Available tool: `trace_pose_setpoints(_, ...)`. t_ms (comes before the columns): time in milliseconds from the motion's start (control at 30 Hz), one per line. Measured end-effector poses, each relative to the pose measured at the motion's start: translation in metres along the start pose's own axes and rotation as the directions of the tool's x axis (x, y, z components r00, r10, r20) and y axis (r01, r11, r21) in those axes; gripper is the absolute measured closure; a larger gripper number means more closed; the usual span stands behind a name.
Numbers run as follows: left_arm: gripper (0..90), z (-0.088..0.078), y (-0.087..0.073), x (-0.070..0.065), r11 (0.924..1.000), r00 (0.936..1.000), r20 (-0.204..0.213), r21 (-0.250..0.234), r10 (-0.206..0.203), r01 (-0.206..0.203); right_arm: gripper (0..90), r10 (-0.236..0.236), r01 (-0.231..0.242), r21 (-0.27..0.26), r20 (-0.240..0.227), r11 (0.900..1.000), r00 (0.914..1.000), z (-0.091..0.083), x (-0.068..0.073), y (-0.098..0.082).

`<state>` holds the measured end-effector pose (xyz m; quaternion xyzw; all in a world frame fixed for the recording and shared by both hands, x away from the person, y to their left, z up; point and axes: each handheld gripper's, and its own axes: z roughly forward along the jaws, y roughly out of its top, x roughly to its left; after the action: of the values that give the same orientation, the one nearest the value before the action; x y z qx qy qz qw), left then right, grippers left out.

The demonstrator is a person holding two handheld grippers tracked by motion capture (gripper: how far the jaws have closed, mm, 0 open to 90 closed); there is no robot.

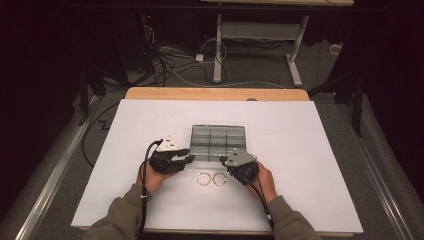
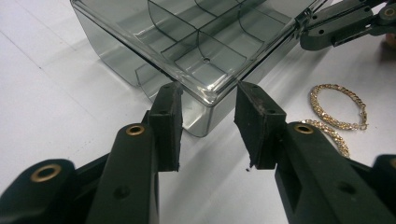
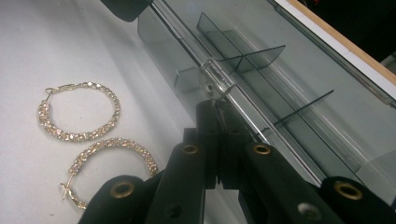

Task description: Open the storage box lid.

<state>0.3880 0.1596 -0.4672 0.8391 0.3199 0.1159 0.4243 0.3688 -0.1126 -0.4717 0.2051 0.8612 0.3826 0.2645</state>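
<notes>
White matte tabletop [image 1: 300,150], smoky clear-plastic box [image 1: 218,141] — gridded, two glittering gold hoops [image 1: 211,178]

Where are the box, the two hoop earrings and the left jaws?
box [image 1: 218,139], high view, on a divider inside the clear compartment tray.
hoop earrings [image 3: 77,112], right gripper view, on the far hoop's sparkly lower rim.
left gripper [image 2: 208,123], left gripper view, midway between its open jaws at the box corner.

A smoky transparent compartment box [image 1: 218,142] lay flat near the middle of the white worktop [image 1: 310,170], and two gold hoop earrings [image 1: 211,178] lay side by side just before its near edge.
</notes>
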Motion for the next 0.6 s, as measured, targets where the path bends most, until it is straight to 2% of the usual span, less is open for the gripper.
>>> trace_pose_setpoints(133, 60.1, 0.0000, 0.0005, -0.0010, 1.0000, 1.0000, -0.009, 0.005, 0.004, -0.004, 89.8, 0.003, -0.003, 0.001, 0.001, 1.000, 1.0000, -0.0001, 0.0001, -0.0001)
trace_pose_setpoints(200, 64.8, -0.0012, 0.0006, -0.0007, 1.0000, 1.0000, -0.002, -0.006, 0.001, -0.001, 89.9, 0.003, -0.003, -0.014, -0.001, 1.000, 1.0000, -0.0009, 0.0002, 0.0002)
trace_pose_setpoints(333, 65.1, -0.0013, 0.0007, -0.0009, 1.0000, 1.0000, -0.004, -0.006, 0.006, -0.006, 89.8, -0.005, 0.005, -0.013, 0.010, 1.000, 0.9999, -0.0006, 0.0023, 0.0011)
trace_pose_setpoints(600, 65.1, -0.0013, 0.0016, -0.0015, 0.9998, 0.9998, -0.009, -0.013, 0.016, -0.017, 87.6, 0.024, -0.024, -0.036, 0.020, 0.999, 0.9995, -0.0081, -0.0018, 0.0000)
